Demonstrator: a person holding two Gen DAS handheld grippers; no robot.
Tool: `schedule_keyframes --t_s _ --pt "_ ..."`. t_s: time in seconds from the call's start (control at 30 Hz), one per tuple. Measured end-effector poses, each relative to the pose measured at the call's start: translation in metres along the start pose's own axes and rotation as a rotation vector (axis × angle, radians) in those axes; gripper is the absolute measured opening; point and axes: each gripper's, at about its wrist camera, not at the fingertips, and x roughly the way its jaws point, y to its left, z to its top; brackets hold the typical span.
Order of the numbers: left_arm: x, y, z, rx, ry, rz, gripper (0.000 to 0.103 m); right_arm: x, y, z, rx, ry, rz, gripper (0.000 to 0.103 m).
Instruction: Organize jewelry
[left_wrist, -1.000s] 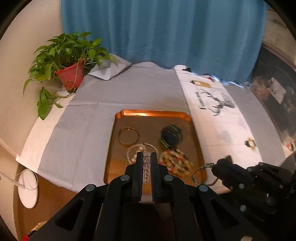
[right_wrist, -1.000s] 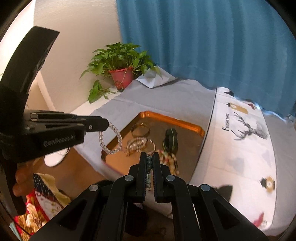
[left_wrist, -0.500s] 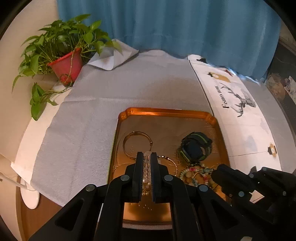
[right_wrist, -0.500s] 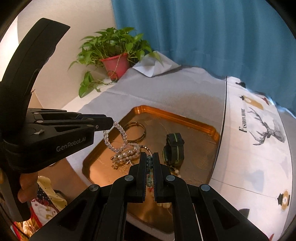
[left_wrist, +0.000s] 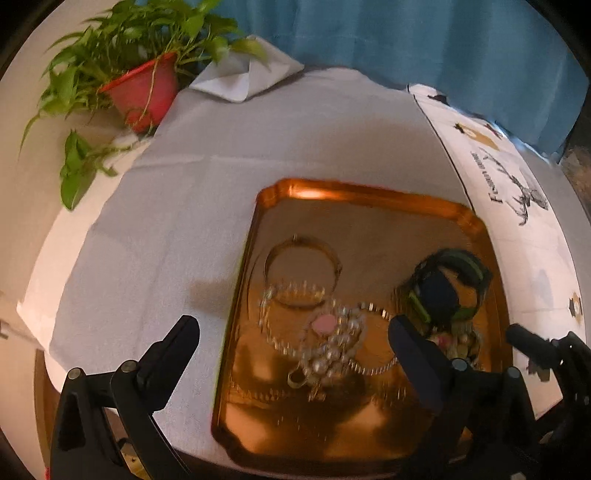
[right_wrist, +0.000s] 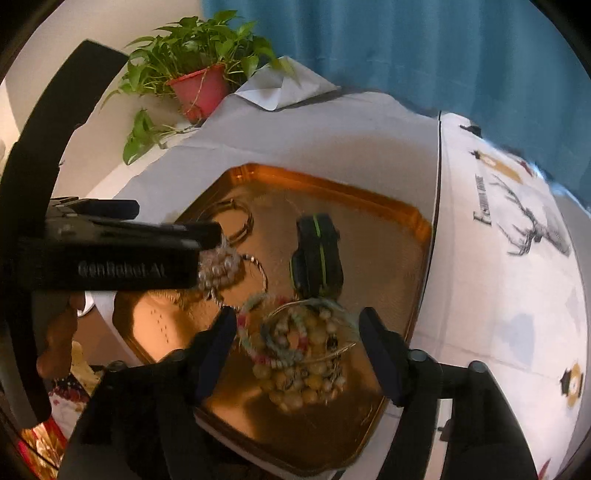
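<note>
Both tongs are opening with nothing pinched: the left gripper (left_wrist: 293, 334) spreads wide over a clear bead bracelet (left_wrist: 295, 317) and pearl cluster (left_wrist: 332, 354), the right gripper (right_wrist: 297, 325) over a heap of yellow and pastel bead bracelets (right_wrist: 299, 354). All jewelry lies inside the copper tray (left_wrist: 369, 192), together with a thin gold bangle (left_wrist: 301, 266) and a black-green watch (right_wrist: 317, 254).

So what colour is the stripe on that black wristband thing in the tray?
Bright green, running along the black band. It shows best in the right wrist view.
</note>
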Motion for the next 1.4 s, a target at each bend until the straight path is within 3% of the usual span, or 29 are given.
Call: schedule_keyframes --t_s 0.33,0.57,0.83,1.03,1.4 --pt "-0.068 -0.012 -0.067 0.012 -0.126 0.048 0.102 -0.049 0.001 -0.037 0.054 -0.056 -0.103 0.08" --pt "-0.118 -0.026 -0.108 0.032 -0.235 0.025 0.102 -0.099 0.019 -0.074 0.056 -0.111 -0.169 0.088" --pt "-0.142 -0.029 -0.133 0.022 -0.265 0.045 0.102 -0.133 0.024 -0.097 0.056 -0.165 -0.205 0.091" --pt "-0.148 -0.033 -0.141 0.036 -0.269 0.08 0.102 -0.141 0.028 -0.103 0.045 -0.17 -0.217 0.091" --pt "-0.153 -0.034 -0.146 0.035 -0.272 0.079 0.102 -0.15 0.03 -0.106 0.035 -0.181 -0.21 0.091"
